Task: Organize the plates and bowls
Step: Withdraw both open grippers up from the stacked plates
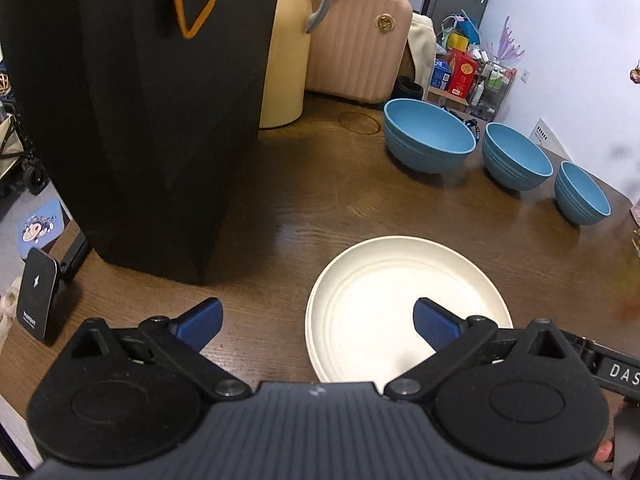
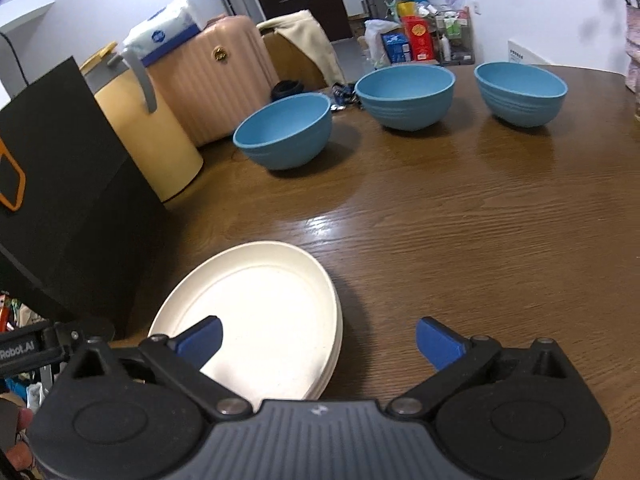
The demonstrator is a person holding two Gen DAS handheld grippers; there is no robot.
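Plates look sorted: the cream plate stack [image 2: 256, 312] is sitting just beside the black box [image 2: 68, 184]. Three blue bowls [image 2: 404, 96] are still sitting apart behind it, unstacked. Left gripper [image 1: 318, 320] and right gripper [image 2: 318, 340] are both hovering wide, gripping nothing.
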